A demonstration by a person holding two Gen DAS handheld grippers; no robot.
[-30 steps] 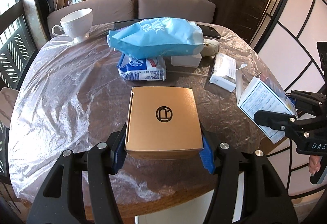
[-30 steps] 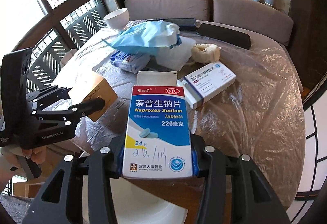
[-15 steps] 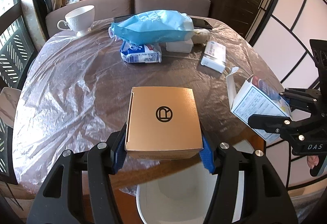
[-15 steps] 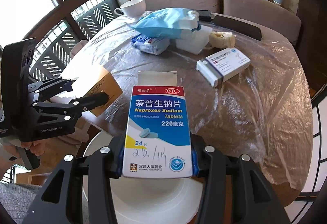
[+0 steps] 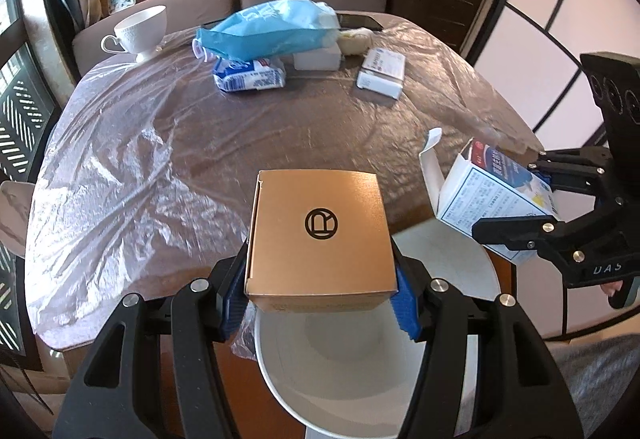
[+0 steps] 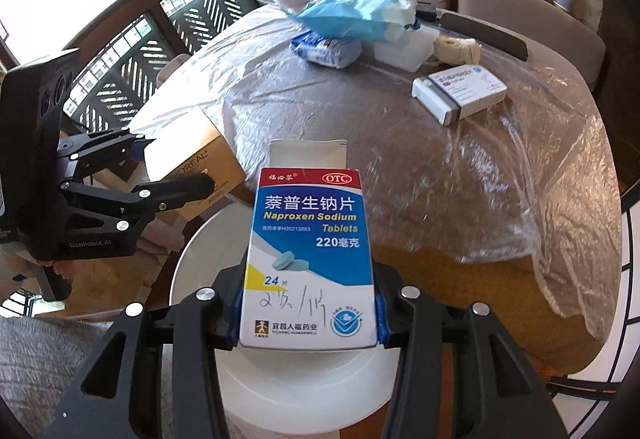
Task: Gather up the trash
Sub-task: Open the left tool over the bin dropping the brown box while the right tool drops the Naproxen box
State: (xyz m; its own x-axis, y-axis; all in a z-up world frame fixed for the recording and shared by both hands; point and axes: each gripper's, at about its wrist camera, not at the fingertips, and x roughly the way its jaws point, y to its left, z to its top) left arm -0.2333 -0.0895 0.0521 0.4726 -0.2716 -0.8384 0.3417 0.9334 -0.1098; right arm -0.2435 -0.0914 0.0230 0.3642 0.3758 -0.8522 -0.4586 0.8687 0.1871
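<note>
Dining room, round table [image 5: 168, 167] under crinkled clear plastic, sofa and photo shelf behind it. White bin [image 5: 344, 371] sits on the floor at the table's near edge; every place below is relative to the bin.

Left gripper [image 5: 320, 299] clamped on a tan box [image 5: 320, 231] with a round logo, blue pads pressed on both its sides. Box is directly above the bin's open mouth, not touching it. Right gripper [image 6: 308, 319] clamped on a medicine box [image 6: 308, 251], Naproxen label, top flap open. It hangs over the bin rim [image 6: 200, 239], to the right of the tan box when seen from the left wrist view. The two boxes are apart.

Progress, judged: two items picked and carried to the bin, neither released yet. What shows of the bin's inside looks bare, so this is probably the first drop.

Left on the table, all well beyond the bin on the far side: blue bag [image 5: 268, 27], blue-white packet [image 5: 250, 77] under it, white tub [image 5: 316, 59], crumpled beige wad [image 5: 356, 39], second medicine box [image 5: 382, 73]. White cup [image 5: 140, 31] far left and dark flat devices behind the bag are likely not trash, can't be sure.

Most of the task remains: release both boxes, then several more trips.
</note>
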